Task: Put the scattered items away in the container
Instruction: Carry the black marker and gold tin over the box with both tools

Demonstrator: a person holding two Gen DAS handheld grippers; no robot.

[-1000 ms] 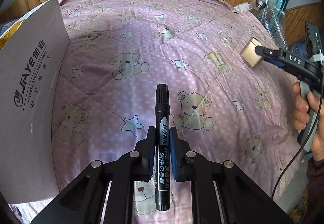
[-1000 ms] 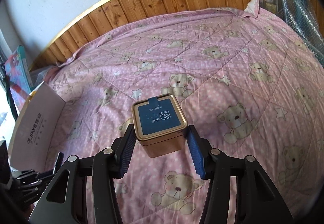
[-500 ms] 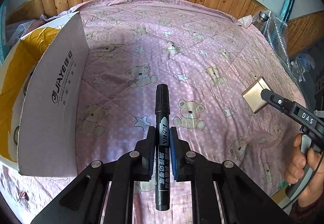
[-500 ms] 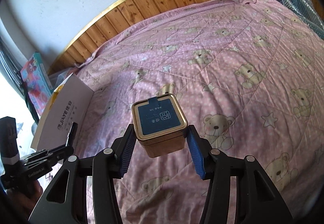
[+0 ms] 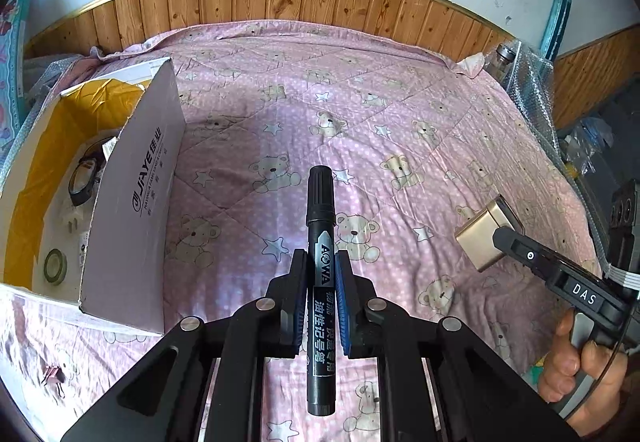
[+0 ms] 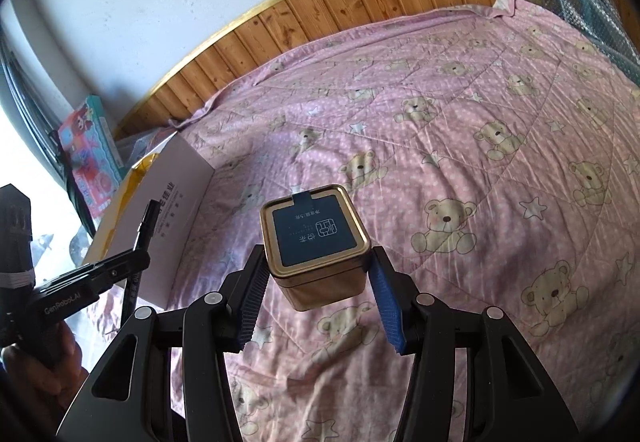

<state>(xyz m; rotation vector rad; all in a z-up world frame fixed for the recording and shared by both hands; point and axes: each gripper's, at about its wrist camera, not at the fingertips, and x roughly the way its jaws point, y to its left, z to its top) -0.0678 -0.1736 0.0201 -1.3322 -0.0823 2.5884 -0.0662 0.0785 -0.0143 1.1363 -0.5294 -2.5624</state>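
My left gripper [image 5: 321, 270] is shut on a black marker pen [image 5: 320, 238] that points forward above the pink bedspread. To its left stands the open cardboard box [image 5: 132, 202] with a yellow lining; a roll of tape [image 5: 54, 267] and a dark strap-like item [image 5: 86, 178] lie inside. My right gripper [image 6: 318, 282] is shut on a square gold tin [image 6: 316, 242] with a dark blue lid, held above the bed. That tin [image 5: 482, 238] also shows at the right in the left wrist view. The box [image 6: 172, 218] appears at the left of the right wrist view.
A pink quilt with bears and stars [image 5: 360, 130] covers the bed. Wooden panelling [image 5: 280, 2] runs behind it. A glass jar [image 5: 502, 60] and bubble wrap [image 5: 536, 90] stand at the far right corner. A colourful toy box [image 6: 92, 158] leans beyond the cardboard box.
Both grippers have lifted and drawn back, so more of the bed and wall shows. The box's open inside has come into the left wrist view. Both grips are unchanged.
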